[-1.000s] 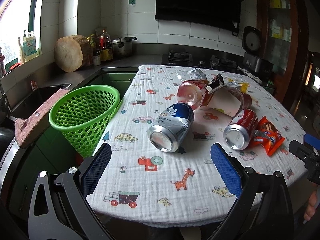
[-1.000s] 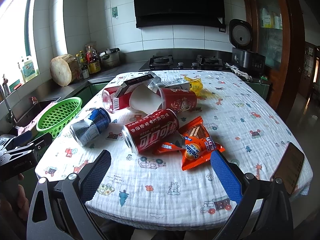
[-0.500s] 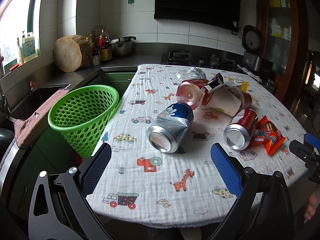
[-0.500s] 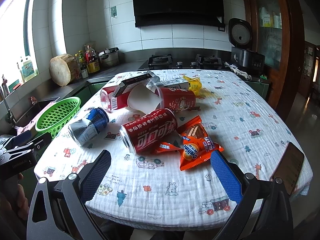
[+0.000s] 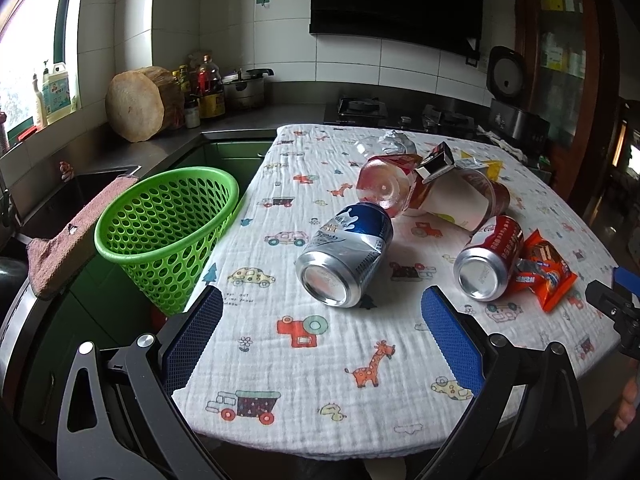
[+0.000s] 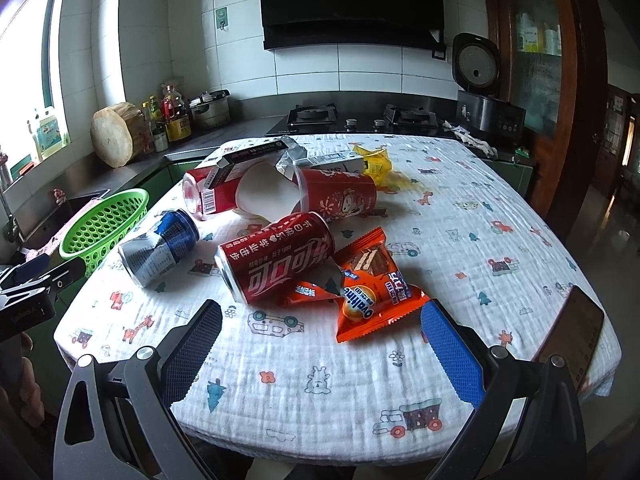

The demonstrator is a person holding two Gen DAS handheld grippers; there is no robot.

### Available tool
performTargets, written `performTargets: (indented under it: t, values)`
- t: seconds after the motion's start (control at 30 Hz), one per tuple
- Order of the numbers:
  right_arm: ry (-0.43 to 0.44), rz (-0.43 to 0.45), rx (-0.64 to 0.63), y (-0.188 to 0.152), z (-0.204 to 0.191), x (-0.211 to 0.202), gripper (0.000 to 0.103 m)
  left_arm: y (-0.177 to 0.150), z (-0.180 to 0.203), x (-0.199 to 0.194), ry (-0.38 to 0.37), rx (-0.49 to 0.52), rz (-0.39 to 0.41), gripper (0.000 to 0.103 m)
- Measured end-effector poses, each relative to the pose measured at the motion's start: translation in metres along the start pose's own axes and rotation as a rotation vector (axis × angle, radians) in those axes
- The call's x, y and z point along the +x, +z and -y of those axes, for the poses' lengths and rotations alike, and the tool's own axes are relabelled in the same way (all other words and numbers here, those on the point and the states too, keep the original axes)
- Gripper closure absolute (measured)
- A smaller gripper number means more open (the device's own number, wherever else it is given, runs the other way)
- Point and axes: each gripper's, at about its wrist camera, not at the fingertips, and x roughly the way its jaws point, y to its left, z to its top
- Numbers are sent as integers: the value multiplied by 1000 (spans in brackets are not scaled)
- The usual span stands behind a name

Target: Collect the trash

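Trash lies on a cloth-covered table (image 5: 304, 360). A dented blue and silver can (image 5: 346, 258) (image 6: 158, 252) lies on its side, and a red cola can (image 5: 490, 262) (image 6: 276, 260) lies to its right. Orange snack wrappers (image 6: 372, 290) (image 5: 542, 270) touch the red can. Behind them sit a red paper cup (image 6: 320, 196), a red bottle (image 5: 384, 188) and a dark carton (image 6: 248, 158). A green perforated basket (image 5: 164, 224) (image 6: 102, 226) stands off the table's left edge. My left gripper (image 5: 322, 336) is open, short of the blue can. My right gripper (image 6: 320, 344) is open, just short of the wrappers.
A phone (image 6: 570, 334) lies near the table's right edge. A yellow wrapper (image 6: 372, 160) sits at the back of the pile. A counter with a sink (image 5: 80, 188), a pink rag (image 5: 68, 248), a wooden block (image 5: 138, 104) and bottles runs along the left; a stove (image 6: 360, 116) is behind.
Both views have crept slightly closer to the table; the trash has not moved and both grippers stay open.
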Motion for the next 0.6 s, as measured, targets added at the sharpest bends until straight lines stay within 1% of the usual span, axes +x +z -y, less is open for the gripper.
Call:
performTargets:
  t: [0.23,0.47,0.6]
  values:
    - [-27,-49,11,-3,16,19,6,0,-3,12,-1,3,-18,5]
    - [-33,-101,-61,0,22,42,6,0,-7,31,-7,6,-54,5]
    - [-31,-126,-78,2,26,54,6,3,-11,38,-7,2,-67,5]
